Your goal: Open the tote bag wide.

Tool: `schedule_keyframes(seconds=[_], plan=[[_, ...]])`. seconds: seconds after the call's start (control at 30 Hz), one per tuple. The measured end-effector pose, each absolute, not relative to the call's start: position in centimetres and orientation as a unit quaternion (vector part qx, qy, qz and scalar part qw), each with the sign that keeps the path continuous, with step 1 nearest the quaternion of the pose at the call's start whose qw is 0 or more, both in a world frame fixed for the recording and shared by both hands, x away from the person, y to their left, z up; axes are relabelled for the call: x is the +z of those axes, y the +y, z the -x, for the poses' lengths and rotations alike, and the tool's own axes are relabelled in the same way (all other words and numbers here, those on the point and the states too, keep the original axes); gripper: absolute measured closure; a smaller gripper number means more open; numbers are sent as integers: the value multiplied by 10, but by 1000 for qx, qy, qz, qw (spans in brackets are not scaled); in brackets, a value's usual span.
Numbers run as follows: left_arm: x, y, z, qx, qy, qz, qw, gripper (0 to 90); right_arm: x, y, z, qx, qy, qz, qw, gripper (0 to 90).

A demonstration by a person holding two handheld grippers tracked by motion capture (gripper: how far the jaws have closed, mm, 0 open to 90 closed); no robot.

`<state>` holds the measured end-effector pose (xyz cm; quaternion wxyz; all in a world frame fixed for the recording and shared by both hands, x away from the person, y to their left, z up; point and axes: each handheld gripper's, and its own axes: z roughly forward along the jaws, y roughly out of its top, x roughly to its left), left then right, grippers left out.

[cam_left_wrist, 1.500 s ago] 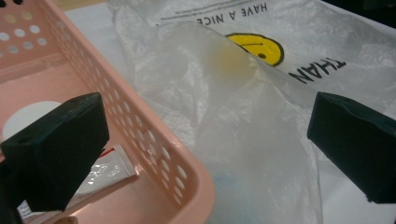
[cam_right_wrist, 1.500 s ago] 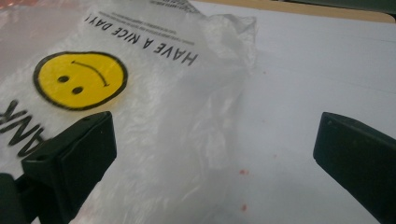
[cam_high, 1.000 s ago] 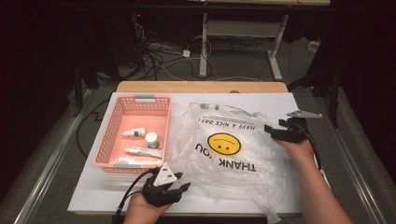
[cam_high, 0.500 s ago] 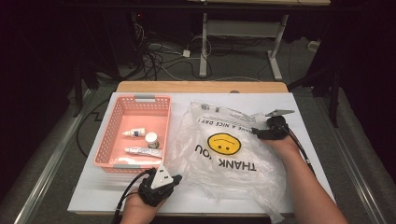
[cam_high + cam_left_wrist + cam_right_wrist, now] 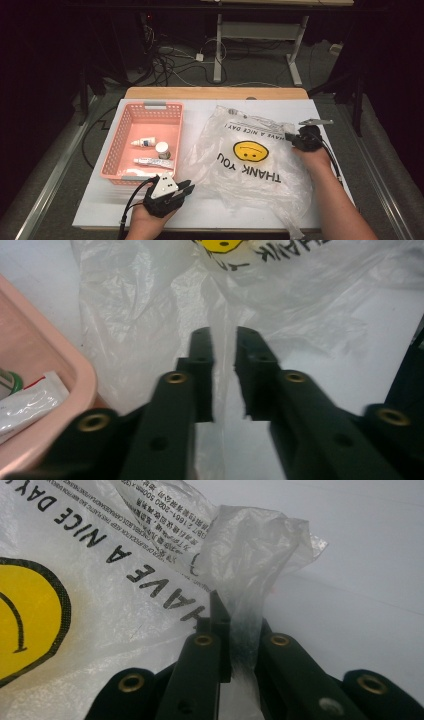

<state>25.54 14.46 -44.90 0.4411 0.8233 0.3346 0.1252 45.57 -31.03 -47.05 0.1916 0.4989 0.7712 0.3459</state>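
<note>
A clear plastic bag [image 5: 250, 165] with a yellow smiley face and "THANK YOU" print lies flat on the white table [image 5: 210, 212]. My right gripper [image 5: 289, 137] sits at the bag's right edge near its mouth. Its jaws have just closed, and in the right gripper view the gripper [image 5: 237, 610] pinches a raised fold of the bag [image 5: 115, 595]. My left gripper [image 5: 187, 189] rests at the bag's near left corner. Its jaws have just been opening. In the left gripper view the gripper [image 5: 223, 335] shows a narrow gap over the bag's crumpled edge [image 5: 150, 305], pressing nothing.
A pink basket [image 5: 112, 155] stands left of the bag, holding a small bottle [image 5: 144, 143], a round white jar [image 5: 162, 148] and a tube [image 5: 152, 161]. Its corner [image 5: 45, 365] lies close beside my left gripper. Past the table's far edge are cables and desk legs.
My right gripper came in leftward and down from the table's right side onto the bag's edge and shut on it. The left gripper stayed in place; its jaws closed, then parted a little.
</note>
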Motion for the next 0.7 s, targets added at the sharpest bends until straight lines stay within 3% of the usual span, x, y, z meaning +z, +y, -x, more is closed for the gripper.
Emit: schedule_keyframes(seconds=[0.13, 0.4, 0.7], plan=[[-447, 148, -258, 116, 341, -812, 459, 566, -464, -324, -456, 355, 752, -516, 204, 900], [-432, 163, -260, 118, 365, -790, 478, 443, -464, -343, -463, 353, 728, -547, 215, 900], [-411, 198, -274, 156, 400, -758, 492, 259, -465, -363, -472, 330, 702, -584, 239, 900]])
